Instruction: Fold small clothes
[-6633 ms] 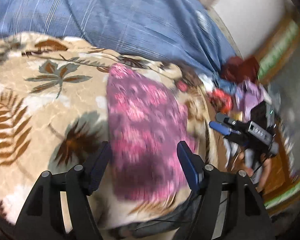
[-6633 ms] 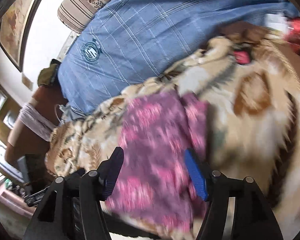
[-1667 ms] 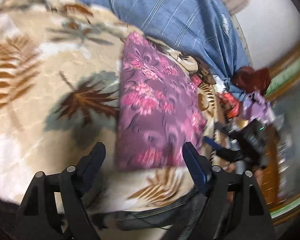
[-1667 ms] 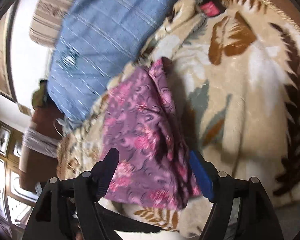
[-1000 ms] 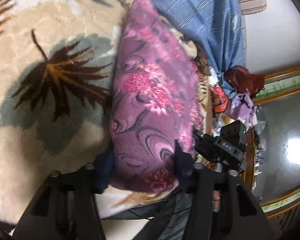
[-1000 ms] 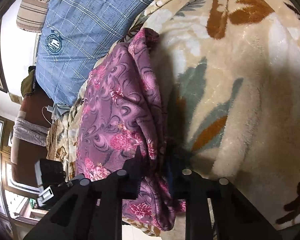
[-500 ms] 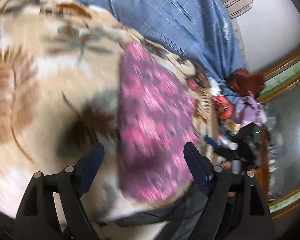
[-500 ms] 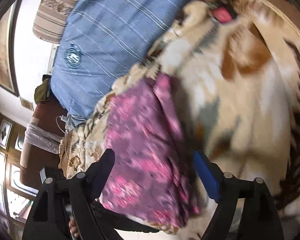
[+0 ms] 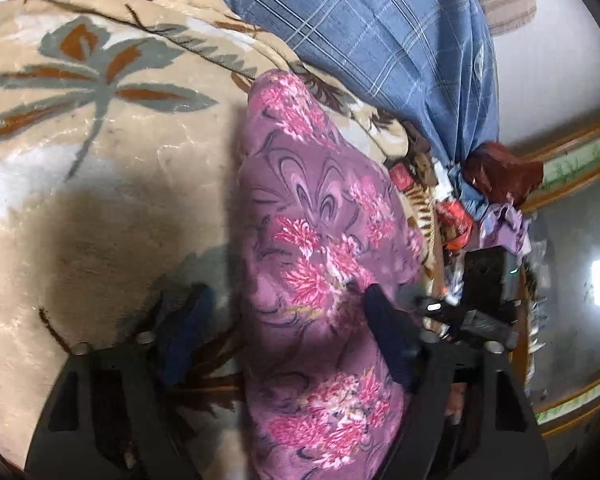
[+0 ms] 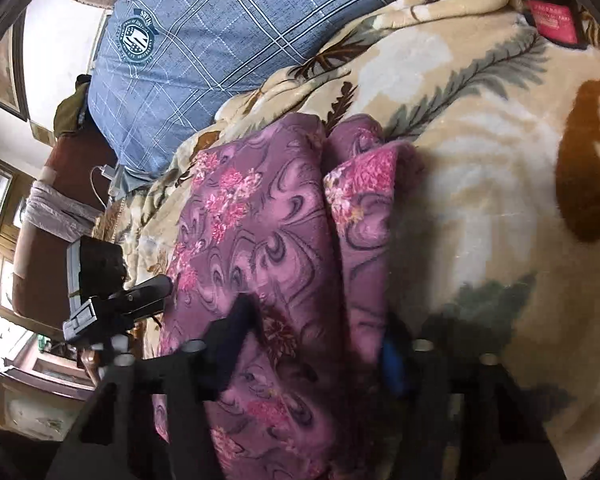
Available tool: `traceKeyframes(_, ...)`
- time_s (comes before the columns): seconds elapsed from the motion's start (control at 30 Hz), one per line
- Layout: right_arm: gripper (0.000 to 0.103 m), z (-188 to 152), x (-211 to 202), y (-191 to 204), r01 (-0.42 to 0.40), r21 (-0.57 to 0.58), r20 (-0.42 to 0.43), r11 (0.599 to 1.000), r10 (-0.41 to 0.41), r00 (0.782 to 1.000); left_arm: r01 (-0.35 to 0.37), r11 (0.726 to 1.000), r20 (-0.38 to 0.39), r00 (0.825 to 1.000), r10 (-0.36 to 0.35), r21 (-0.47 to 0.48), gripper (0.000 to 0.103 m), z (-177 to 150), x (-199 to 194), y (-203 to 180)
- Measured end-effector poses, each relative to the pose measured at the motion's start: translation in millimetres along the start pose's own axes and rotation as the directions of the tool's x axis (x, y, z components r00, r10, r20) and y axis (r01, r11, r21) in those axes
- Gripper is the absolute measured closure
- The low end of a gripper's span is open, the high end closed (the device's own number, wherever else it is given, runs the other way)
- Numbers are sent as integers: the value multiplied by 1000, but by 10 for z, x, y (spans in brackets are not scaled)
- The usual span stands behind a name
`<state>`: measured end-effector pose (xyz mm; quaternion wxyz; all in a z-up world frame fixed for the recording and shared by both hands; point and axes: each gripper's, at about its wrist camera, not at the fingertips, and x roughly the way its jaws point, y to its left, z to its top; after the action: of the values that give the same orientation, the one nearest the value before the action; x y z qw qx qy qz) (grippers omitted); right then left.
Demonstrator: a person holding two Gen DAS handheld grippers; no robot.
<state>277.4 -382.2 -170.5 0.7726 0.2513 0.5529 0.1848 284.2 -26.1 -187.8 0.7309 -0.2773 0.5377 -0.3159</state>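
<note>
A round crest (image 10: 135, 39) is printed on the blue pillow (image 10: 228, 20) (its lettering too small to read); the blanket's red label (image 10: 553, 24) is likewise unreadable.

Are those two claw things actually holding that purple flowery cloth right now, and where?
Neither grips it. Both the left gripper and right gripper are open, straddling the near end of the purple cloth.

Both wrist cameras look down close from opposite sides, sharing the purple floral garment (image 9: 324, 264) on the blanket (image 10: 500, 184)
</note>
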Motion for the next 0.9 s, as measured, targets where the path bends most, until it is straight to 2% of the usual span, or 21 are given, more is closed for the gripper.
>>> traceKeyframes(0.07, 47, 7, 75, 20, 14, -11, -2, 1000, -14, 1000, 45, 999, -33, 998, -46, -29, 37, -14, 105, 31)
traceKeyframes(0.1, 47, 13, 83, 43, 15, -22, 9, 1000, -15, 1000, 45, 999, -26, 999, -46, -16, 37, -19, 126, 19)
traceKeyframes(0.13, 53, 10, 80, 63, 23, -24, 13, 999, -22, 1000, 25, 1000, -9, 1000, -25, 14, 37, -31, 132, -29)
traceKeyframes(0.17, 60, 6, 84, 79, 30, -27, 19, 999, -29, 999, -7, 999, -2, 1000, 7, 35, 62, -39, 135, -66)
traceKeyframes(0.2, 73, -9, 97, 89, 20, -30, 15, 999, -19, 1000, -42, 997, -6, 999, 43, 61, 78, -52, 161, -102)
traceKeyframes(0.23, 77, -13, 106, 104, 17, -29, 13, 999, -17, 1000, -52, 996, -8, 999, 53, 71, 79, -68, 165, -119)
traceKeyframes(0.3, 83, -41, 100, 214, 62, -60, 24, 996, -60, 998, -29, 999, 4, 1000, 29, 32, 89, -95, 81, -83)
traceKeyframes(0.33, 84, -61, 60, 303, 85, -77, 39, 993, -82, 996, -11, 1000, 6, 1000, 11, 21, 89, -114, -18, -115)
traceKeyframes(0.4, 85, -129, -68, 445, 74, -83, 71, 994, -68, 995, -13, 999, 35, 999, 12, 47, 89, -194, -204, -205)
traceKeyframes(0.5, 85, -297, -225, 728, 32, -97, 115, 995, -21, 993, -47, 993, 114, 993, 36, 104, 90, -440, -612, -368)
traceKeyframes(0.67, 86, -592, -396, 1357, -30, -178, 145, 984, 56, 988, -45, 993, 218, 976, 20, 111, 90, -721, -1429, -470)
traceKeyframes(0.77, 86, -663, -488, 1758, -69, -236, 162, 969, 109, 981, -62, 989, 278, 960, 23, 131, 90, -776, -1824, -582)
traceKeyframes(0.9, 86, -592, -553, 2139, -89, -280, 175, 956, 142, 974, -79, 987, 321, 947, 29, 143, 90, -698, -2166, -633)
